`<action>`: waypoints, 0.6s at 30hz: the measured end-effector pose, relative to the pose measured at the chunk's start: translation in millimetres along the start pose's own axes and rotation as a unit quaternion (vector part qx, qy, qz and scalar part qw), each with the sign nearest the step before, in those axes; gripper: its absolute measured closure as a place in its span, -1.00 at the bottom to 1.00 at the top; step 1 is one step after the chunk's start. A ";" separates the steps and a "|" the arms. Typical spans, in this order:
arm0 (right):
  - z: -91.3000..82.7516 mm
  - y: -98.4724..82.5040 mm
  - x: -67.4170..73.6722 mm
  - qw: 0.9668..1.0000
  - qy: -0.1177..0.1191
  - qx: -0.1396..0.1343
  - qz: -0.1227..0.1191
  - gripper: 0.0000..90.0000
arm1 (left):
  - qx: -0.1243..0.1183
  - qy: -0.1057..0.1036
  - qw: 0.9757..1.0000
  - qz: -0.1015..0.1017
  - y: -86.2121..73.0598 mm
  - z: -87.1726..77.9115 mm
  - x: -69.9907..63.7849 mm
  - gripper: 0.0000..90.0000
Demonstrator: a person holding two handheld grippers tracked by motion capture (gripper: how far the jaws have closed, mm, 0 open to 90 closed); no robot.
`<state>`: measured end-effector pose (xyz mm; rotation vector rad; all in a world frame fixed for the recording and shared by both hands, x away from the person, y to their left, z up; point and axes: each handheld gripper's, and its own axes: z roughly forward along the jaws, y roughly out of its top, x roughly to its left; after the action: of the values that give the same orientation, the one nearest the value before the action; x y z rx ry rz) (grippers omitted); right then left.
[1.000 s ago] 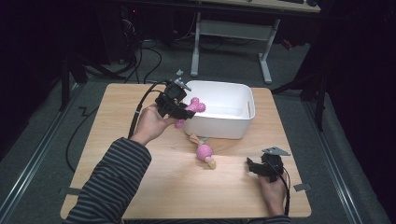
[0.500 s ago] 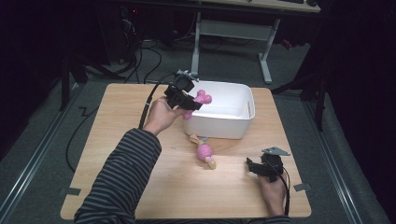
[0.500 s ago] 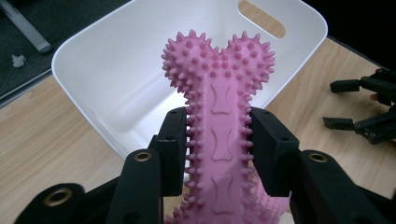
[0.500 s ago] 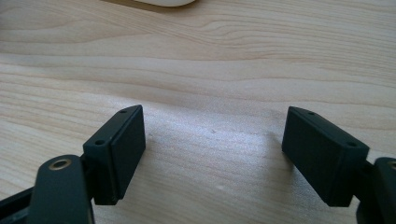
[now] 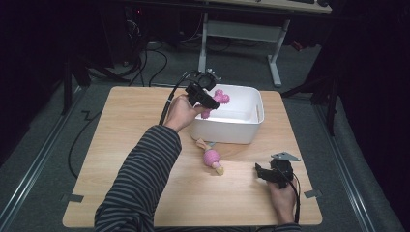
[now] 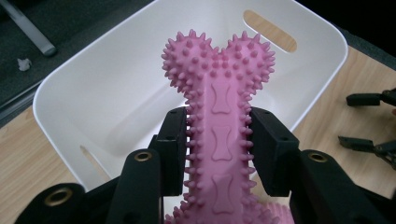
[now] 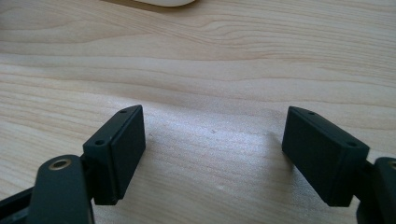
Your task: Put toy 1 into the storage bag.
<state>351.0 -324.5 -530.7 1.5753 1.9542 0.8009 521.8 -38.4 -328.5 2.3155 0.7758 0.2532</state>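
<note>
Pink and spiky, the rubber bone [image 6: 219, 126] sits clamped by its shaft in the left gripper [image 5: 209, 100], poised over the white tub [image 5: 251, 126] beneath, probably for dropping in. Off to its side, the right gripper [image 7: 212, 154] rests spread, empty.

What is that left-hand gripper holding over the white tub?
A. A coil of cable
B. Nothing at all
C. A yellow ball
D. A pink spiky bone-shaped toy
D: the left gripper has both jaws pressed against the shaft of the pink spiky bone toy, held above the white tub.
</note>
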 end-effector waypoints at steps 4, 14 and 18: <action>-0.1 0.0 0.1 1.000 0.000 0.001 0.000 -0.52 | 0.010 0.014 1.000 -0.003 3.5 12.0 0.4 0.31; 0.1 0.2 0.2 1.000 0.001 0.001 0.000 -0.52 | 0.021 0.016 1.000 -0.013 2.9 37.0 8.2 0.31; 0.0 0.2 0.1 1.000 0.001 0.001 0.000 -0.52 | 0.020 0.020 0.999 -0.016 2.6 41.9 10.0 0.31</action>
<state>351.1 -324.3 -530.5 1.5759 1.9578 0.7999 546.7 -56.7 -358.6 2.3404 0.8444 0.2730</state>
